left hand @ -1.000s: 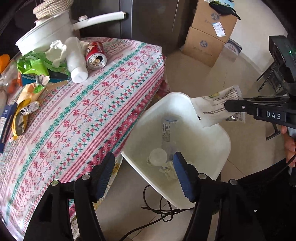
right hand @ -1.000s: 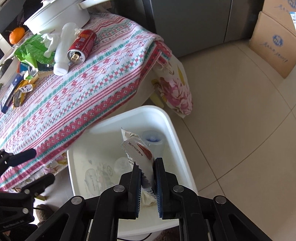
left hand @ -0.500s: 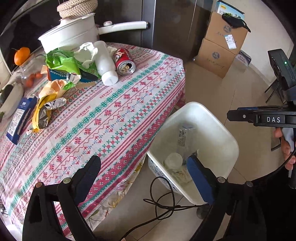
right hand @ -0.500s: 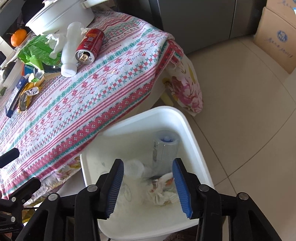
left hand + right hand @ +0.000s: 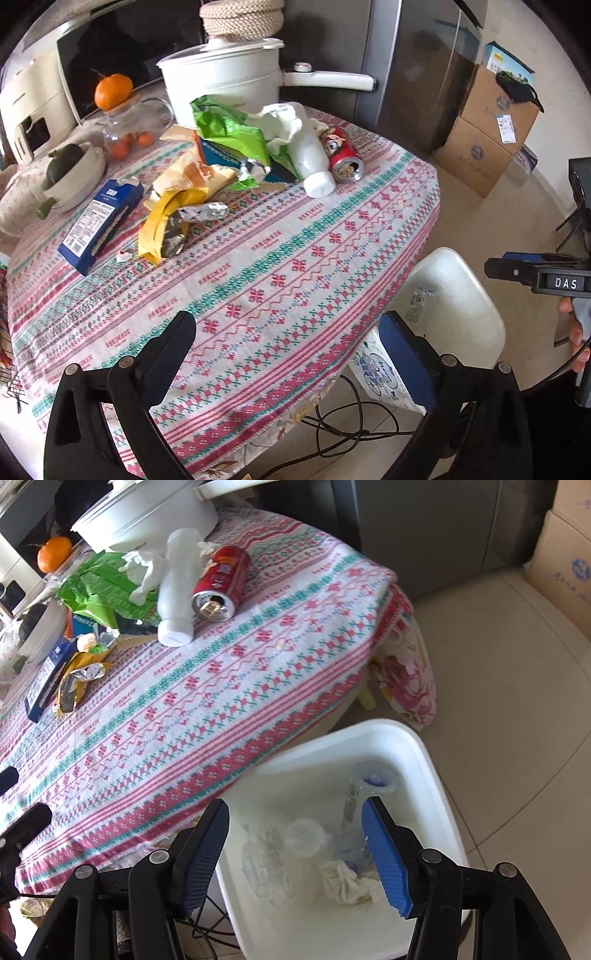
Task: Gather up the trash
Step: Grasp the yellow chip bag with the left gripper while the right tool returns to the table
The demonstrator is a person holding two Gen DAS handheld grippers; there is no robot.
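Both claws point down, empty and opening: left claw (image 5: 288, 354), right claw (image 5: 295, 853).

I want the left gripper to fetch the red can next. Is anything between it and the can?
Nothing visible: bare tablecloth lies between the left gripper, jaws opening and empty, and the red can. The white bottle lies against the can's left side.

A white pot (image 5: 225, 77) with a long handle stands at the far edge of the patterned tablecloth (image 5: 280, 266), a woven mat (image 5: 242, 16) on its lid. Left of the pot, an orange (image 5: 112, 90) sits atop a glass jar (image 5: 127, 127). Right of the pot, past a dark cabinet (image 5: 417, 74), cardboard boxes (image 5: 487, 125) are stacked on the tiled floor (image 5: 517, 686).
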